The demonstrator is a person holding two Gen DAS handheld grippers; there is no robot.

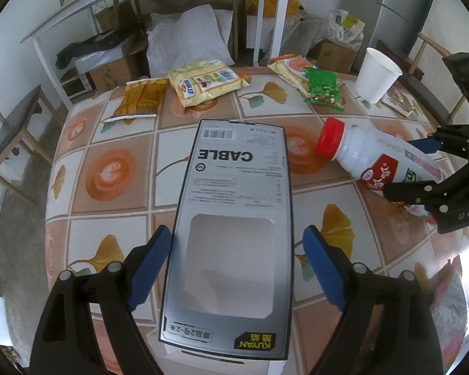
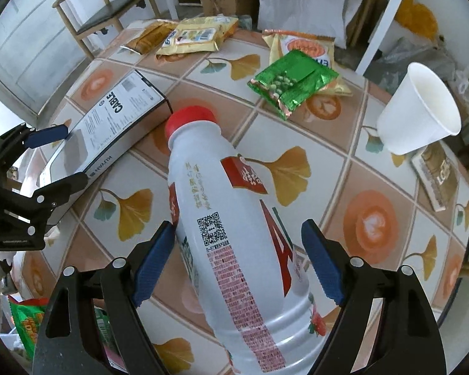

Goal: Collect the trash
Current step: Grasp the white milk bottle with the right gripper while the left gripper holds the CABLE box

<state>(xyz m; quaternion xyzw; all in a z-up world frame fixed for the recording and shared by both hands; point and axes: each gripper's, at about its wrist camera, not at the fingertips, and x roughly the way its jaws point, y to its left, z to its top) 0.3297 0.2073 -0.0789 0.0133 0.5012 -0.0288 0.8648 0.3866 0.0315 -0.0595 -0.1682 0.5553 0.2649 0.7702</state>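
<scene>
Left gripper: jaws spread wide, straddling the near end of the grey cable box; both blue pads stand just off the box's long edges, with a sliver of tablecloth visible on each side, so no contact is evident. The box lies flat along the gripper's axis, "CABLE" print and barcode at the far end, a cut-out window at the near end. Right gripper: jaws also spread wide around the lower body of the white bottle with the red cap; the left pad sits against or very near the bottle wall, the right pad stands clear of it, so a firm grip cannot be confirmed. The bottle lies tilted, cap pointing away toward the box's corner. Both items sit on the round table with a leaf-patterned cloth. Farther out: a green snack packet overlapping a yellow-orange one, a white paper cup to the right, and two yellow packets at the far edge.
</scene>
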